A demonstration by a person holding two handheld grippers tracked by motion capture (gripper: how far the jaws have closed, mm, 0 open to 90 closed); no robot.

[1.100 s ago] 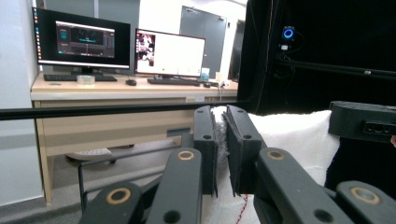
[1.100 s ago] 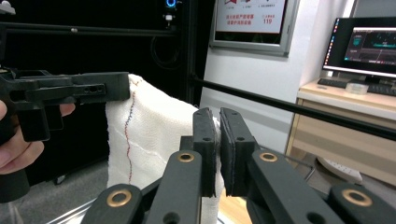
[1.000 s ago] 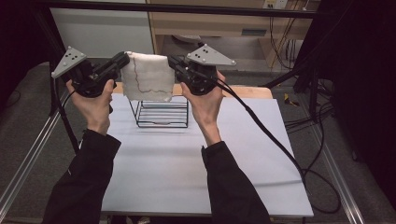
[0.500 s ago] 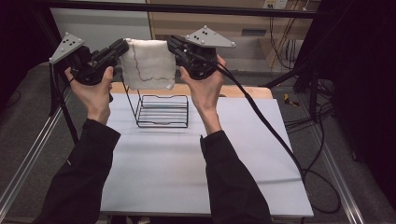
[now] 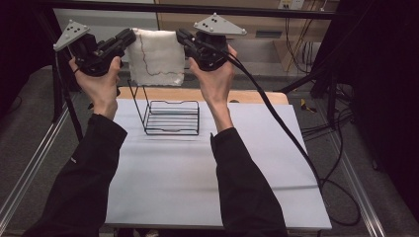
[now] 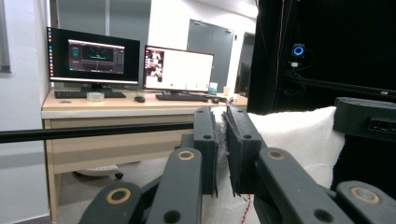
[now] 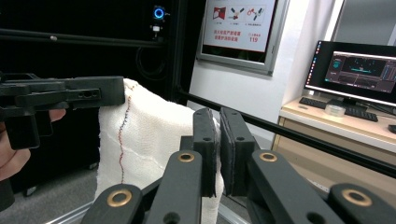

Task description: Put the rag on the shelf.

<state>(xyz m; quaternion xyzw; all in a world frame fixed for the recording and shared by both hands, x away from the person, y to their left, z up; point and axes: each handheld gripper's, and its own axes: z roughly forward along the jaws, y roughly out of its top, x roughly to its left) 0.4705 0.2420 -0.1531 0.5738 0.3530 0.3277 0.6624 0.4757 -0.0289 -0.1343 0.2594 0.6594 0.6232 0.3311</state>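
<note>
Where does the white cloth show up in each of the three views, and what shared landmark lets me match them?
High view: white cloth hangs top centre, stretched between left gripper and right gripper, above the wire rack.
Left gripper view: right of centre, pinched between the jaws.
Right gripper view: left of centre, pinched between the jaws.
Shared landmark: the cloth's red stitched line.

Even overhead light brightens the white table [image 5: 197, 177] below the left gripper [image 5: 129, 40], the surroundings stay dark, the cloth [image 5: 157, 57] glares, and both gripper views blur close up
</note>
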